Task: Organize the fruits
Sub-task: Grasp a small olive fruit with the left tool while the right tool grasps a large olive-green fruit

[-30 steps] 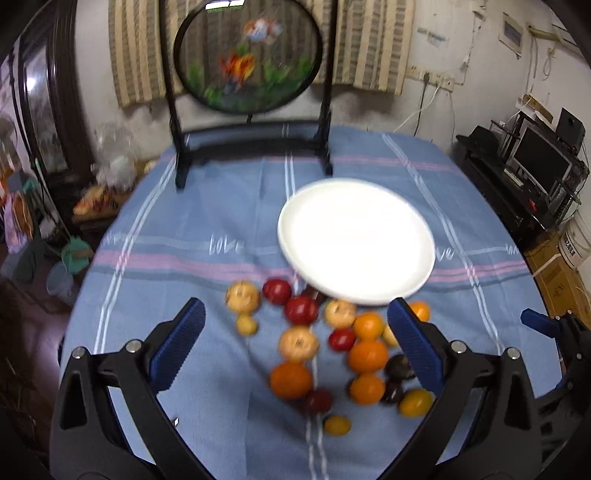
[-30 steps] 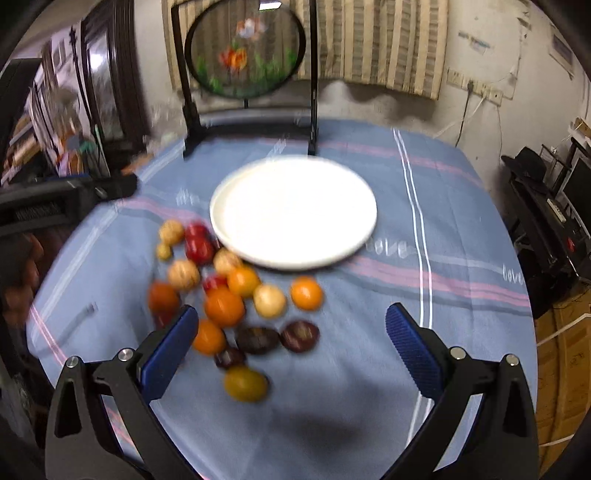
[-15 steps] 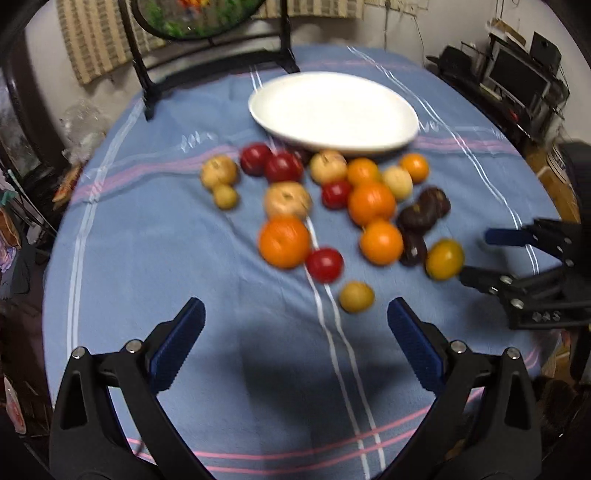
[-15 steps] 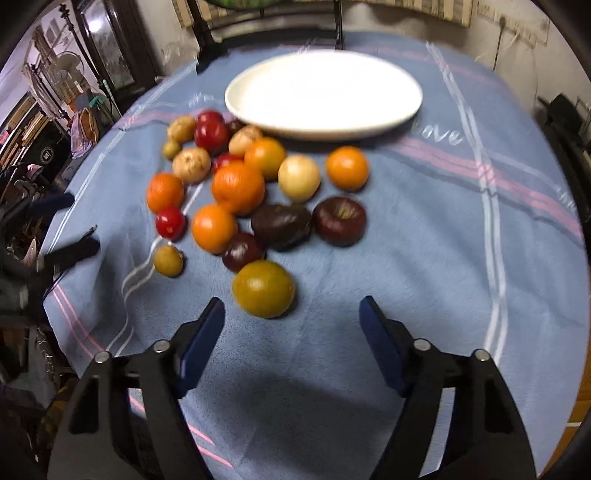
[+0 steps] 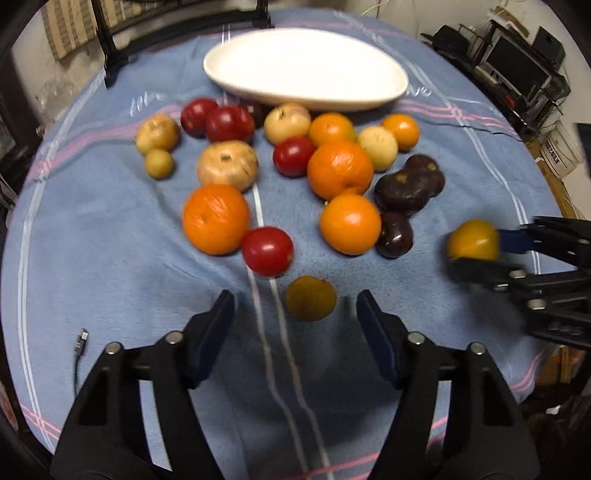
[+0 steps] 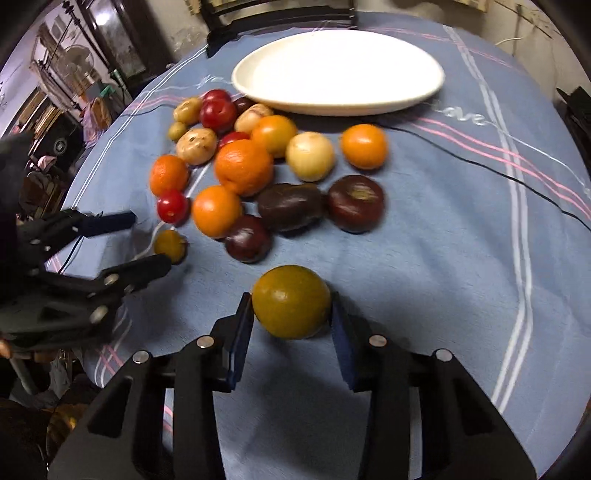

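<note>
Oranges (image 5: 216,219), red, tan and dark purple fruits (image 5: 404,190) lie bunched on the blue tablecloth in front of an empty white plate (image 5: 306,70). My left gripper (image 5: 294,299) points steeply down with its jaws closing around a small olive-brown fruit (image 5: 311,298); a gap remains on each side of it. My right gripper (image 6: 291,301) is closing on a larger yellow-green fruit (image 6: 291,302), and both blue pads touch its sides. Each gripper shows in the other's view: the left gripper (image 6: 147,242) at the small fruit (image 6: 170,245), and the right gripper (image 5: 476,254) at its fruit (image 5: 472,240).
A black stand's feet (image 5: 184,33) rest on the table behind the plate. A thin black cable (image 6: 480,162) crosses the cloth on the right, and a cable plug (image 5: 80,339) lies near the left front edge. Shelves with electronics (image 5: 517,70) stand beyond the table's right side.
Both grippers have sunk toward the table and tilted down. Their jaws have narrowed, the left around the small olive fruit, the right onto the yellow-green fruit.
</note>
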A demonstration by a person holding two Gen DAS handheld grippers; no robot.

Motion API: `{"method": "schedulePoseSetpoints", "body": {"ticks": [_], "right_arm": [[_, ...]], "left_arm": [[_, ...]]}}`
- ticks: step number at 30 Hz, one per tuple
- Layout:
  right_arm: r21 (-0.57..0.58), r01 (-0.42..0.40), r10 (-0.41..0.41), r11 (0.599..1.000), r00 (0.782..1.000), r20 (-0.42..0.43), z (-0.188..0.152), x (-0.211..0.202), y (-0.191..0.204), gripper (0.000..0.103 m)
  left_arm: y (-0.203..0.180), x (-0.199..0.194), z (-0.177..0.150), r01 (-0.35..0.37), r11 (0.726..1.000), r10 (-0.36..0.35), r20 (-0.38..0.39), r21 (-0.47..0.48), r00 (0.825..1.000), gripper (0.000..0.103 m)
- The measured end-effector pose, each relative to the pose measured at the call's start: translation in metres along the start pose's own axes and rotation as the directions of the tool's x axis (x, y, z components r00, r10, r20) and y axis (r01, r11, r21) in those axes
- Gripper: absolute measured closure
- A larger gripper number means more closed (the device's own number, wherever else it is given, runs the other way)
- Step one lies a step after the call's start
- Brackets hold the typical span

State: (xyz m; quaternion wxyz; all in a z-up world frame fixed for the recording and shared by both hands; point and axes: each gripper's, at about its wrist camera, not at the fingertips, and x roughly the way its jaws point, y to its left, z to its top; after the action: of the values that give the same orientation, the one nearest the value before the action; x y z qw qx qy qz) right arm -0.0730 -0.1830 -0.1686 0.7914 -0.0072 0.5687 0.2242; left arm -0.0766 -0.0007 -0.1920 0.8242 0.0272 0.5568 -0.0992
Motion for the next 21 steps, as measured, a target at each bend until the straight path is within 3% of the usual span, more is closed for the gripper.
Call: {"method": "schedulePoseSetpoints", "body": {"ticks": [3, 5, 6, 7, 12, 16, 21], "right_arm": [[0.028, -0.003, 0.003, 1.0, 1.0, 0.008, -0.005, -0.006, -0.008, 0.062], [0.032, -0.005, 0.005, 0.999, 1.0, 0.007, -0.008, -0.009, -0.011, 0.062], [0.034, -0.003, 0.003, 0.999, 1.0, 0.007, -0.011, -0.011, -0.013, 0.062], [0.033, -0.005, 0.005, 0.999, 1.0, 0.008, -0.012, -0.013, -0.014, 0.062], [0.009, -0.019, 0.018, 1.0, 0.999, 0.031, -0.004, -0.022, -0.008, 0.062], [-0.012, -0.034, 0.035, 0.999, 0.995, 0.091, 0.015, -0.047, -0.006, 0.062], [-0.06, -0.023, 0.035, 0.998, 0.979, 0.199, 0.071, -0.08, -0.004, 0.062]], "left_arm": [[-0.002, 0.011, 0.0, -0.013, 1.0, 0.013, -0.017, 0.0, 1.0, 0.039], [-0.005, 0.013, -0.001, -0.054, 0.998, 0.054, -0.008, 0.012, 0.998, 0.052], [-0.004, 0.011, 0.0, -0.042, 0.999, 0.042, -0.004, 0.006, 0.999, 0.068], [-0.003, 0.007, 0.001, -0.026, 1.0, 0.026, 0.0, -0.009, 1.0, 0.074], [0.005, -0.024, 0.007, -0.003, 1.0, 0.004, 0.028, -0.027, 1.0, 0.075], [0.008, -0.059, 0.023, 0.031, 0.999, -0.027, 0.104, -0.034, 0.994, 0.075], [0.011, -0.098, 0.087, 0.055, 0.998, -0.048, 0.233, -0.026, 0.971, 0.075]]}}
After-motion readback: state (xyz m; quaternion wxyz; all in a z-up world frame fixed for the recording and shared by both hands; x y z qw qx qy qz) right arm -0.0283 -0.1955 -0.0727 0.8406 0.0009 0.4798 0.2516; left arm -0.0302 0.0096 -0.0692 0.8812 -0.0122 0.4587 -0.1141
